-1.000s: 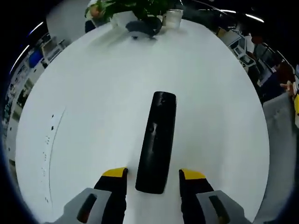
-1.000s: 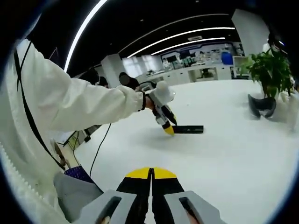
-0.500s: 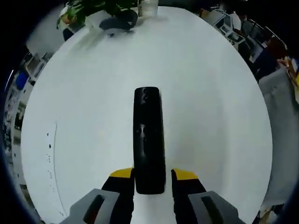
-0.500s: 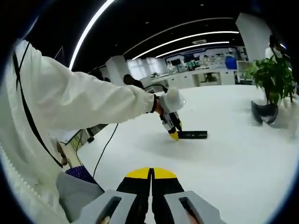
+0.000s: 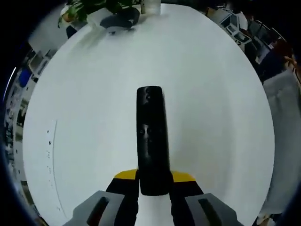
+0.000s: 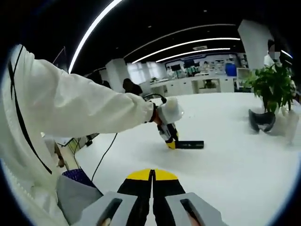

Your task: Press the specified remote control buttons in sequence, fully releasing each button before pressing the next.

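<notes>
A long black remote control [image 5: 151, 136] lies flat on the white table [image 5: 221, 103], its buttons facing up. My left gripper [image 5: 154, 178] is shut on the remote's near end, its yellow-tipped jaws pressed against both sides. In the right gripper view the same remote [image 6: 189, 144] shows small and far off on the table, with the left gripper [image 6: 170, 142] at its left end, held by a person's white-sleeved arm [image 6: 80, 110]. My right gripper [image 6: 152, 176] is shut, its yellow tips together with nothing between them, well back from the remote.
A potted green plant [image 6: 271, 84] and a dark curved object [image 6: 261, 119] stand at the table's far end, also seen as the plant [image 5: 89, 7] and dark object [image 5: 120, 21]. A cable [image 6: 104, 155] trails off the table's left side. Desks and chairs ring the table.
My left gripper's jaws have closed from beside the remote onto its near end. The right gripper has stayed shut, its view shifting slightly.
</notes>
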The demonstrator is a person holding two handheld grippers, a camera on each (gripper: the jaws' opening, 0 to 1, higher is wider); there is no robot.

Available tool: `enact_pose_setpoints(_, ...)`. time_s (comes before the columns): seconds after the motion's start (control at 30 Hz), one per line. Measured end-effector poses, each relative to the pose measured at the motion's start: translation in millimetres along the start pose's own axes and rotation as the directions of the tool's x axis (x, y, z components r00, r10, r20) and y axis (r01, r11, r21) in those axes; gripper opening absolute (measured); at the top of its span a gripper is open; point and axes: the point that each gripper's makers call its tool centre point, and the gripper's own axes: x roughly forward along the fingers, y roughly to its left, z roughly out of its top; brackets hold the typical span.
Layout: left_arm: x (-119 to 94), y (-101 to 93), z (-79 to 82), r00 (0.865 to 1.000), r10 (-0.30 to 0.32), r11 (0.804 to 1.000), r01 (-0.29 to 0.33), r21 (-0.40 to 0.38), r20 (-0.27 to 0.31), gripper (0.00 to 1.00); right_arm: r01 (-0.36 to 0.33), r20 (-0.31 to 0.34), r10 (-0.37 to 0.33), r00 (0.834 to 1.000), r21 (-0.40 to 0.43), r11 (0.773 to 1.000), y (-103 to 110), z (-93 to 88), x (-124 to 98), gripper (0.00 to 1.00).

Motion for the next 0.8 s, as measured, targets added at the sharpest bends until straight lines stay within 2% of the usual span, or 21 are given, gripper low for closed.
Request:
enact_pose_setpoints(0.17,0,-17.7,-0.6,1.0,0.002,1.0,-0.002,-0.018,0.017,0.22,0.006,-0.011,-0.006,1.0,0.01,1.0,-2,-2.8,2,0.0)
enact_pose_setpoints(0.3,0,-39.4,0.8,0.999,0.009,0.999,-0.008,-0.037,0.036,0.22,0.021,-0.021,-0.021,1.0,0.025,0.999,-6,-5.9,1,0.0)
enact_pose_setpoints(0.53,0,-72.9,2.5,1.0,0.0,1.0,0.0,-0.007,0.031,0.22,0.056,-0.052,-0.055,0.997,0.023,0.998,-13,-16.1,1,0.0)
enact_pose_setpoints(0.8,-1,-98.7,2.3,0.999,-0.003,1.0,0.004,-0.004,0.041,0.22,0.084,-0.095,-0.082,0.992,0.012,0.996,-25,-26.5,4,0.0)
